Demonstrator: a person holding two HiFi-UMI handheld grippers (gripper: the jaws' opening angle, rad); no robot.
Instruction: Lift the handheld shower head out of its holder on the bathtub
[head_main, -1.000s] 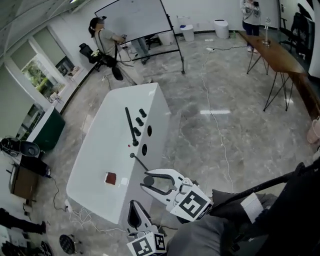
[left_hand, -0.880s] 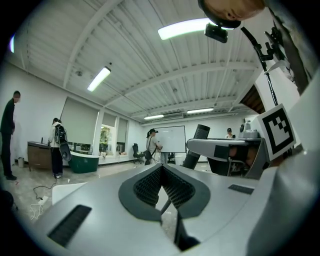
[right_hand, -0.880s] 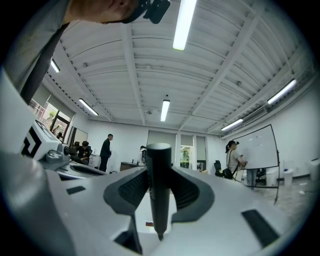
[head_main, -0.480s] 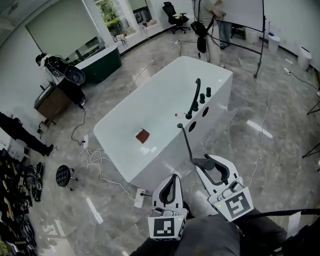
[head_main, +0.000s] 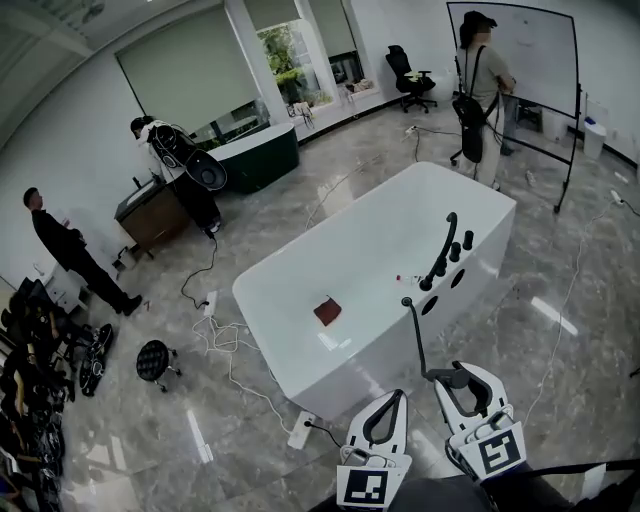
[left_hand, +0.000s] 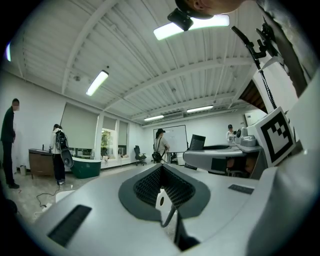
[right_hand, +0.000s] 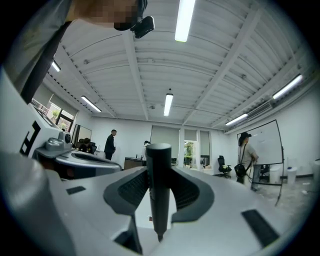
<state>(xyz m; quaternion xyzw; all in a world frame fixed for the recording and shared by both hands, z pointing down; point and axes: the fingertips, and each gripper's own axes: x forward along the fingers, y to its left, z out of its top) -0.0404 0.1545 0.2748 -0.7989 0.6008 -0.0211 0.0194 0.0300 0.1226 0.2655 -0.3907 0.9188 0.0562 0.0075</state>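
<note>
A white bathtub (head_main: 380, 352) stands in the middle of the head view, with a black faucet (head_main: 443, 250) and knobs on its right rim. A thin black hose (head_main: 415, 335) runs from the rim down to the black shower head (head_main: 452, 377), which my right gripper (head_main: 457, 373) is shut on, clear of the tub. In the right gripper view the shower head's handle (right_hand: 159, 185) stands upright between the pads of the right gripper (right_hand: 159, 200). My left gripper (head_main: 398, 397) hangs beside it, shut and holding nothing. The left gripper view shows the left gripper's (left_hand: 161, 172) pads meeting.
A small red-brown object (head_main: 327, 311) lies in the tub. White cables (head_main: 225, 335) and a black stool (head_main: 153, 358) are on the floor to the tub's left. People stand at the far left (head_main: 62, 252) and by the whiteboard (head_main: 482, 70). A green cabinet (head_main: 255, 155) is behind.
The head view has swung round, so the tub now lies ahead of both grippers. My right gripper has drawn back from the rim with the shower head. The left gripper has come up beside it.
</note>
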